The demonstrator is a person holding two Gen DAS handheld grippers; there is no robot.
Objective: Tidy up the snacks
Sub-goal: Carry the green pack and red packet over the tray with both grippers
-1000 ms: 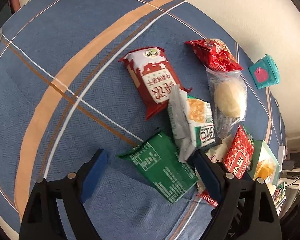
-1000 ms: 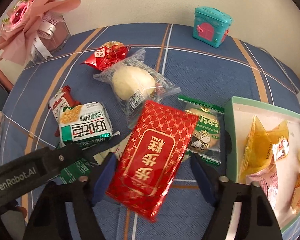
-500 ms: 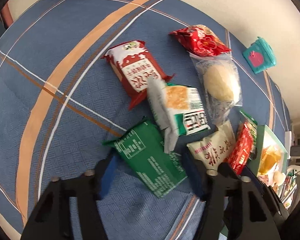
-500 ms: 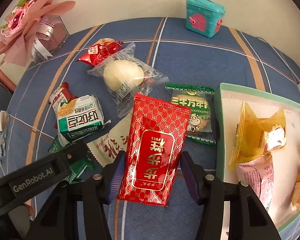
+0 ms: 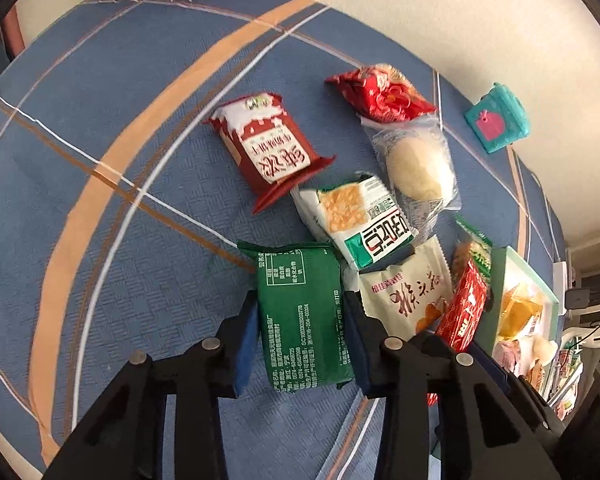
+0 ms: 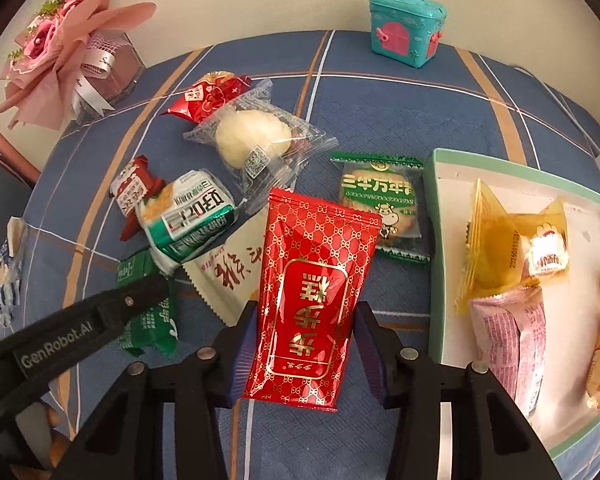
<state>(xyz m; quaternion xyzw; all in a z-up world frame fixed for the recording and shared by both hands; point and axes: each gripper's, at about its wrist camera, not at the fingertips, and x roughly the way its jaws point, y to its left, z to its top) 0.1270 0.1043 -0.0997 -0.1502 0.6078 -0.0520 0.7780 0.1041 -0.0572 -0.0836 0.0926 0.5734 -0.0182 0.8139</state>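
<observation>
My left gripper (image 5: 300,304) is shut on a green snack packet (image 5: 296,276), its blue pads pressing both long sides just above the blue cloth. In the right wrist view my right gripper (image 6: 306,312) holds a red packet with gold lettering (image 6: 316,248) upright between its jaws. They are closing, and the pads touch the packet's edges. To the right is a white box with a green rim (image 6: 434,240) that holds several wrapped snacks. The green packet (image 6: 152,324) and a black finger of the left gripper show at lower left there.
Loose on the blue striped cloth lie a red-and-white packet (image 5: 268,148), a red foil packet (image 5: 380,92), a clear-wrapped bun (image 5: 416,164), a white-green cracker packet (image 5: 364,220), a cream packet (image 5: 404,292) and a green cookie packet (image 6: 380,200). A teal toy box (image 6: 406,28) and pink bouquet (image 6: 60,40) stand by the wall.
Both pairs of jaws have narrowed. The left has closed on the green packet, which now lies straight between the pads. The right has closed in against the red packet.
</observation>
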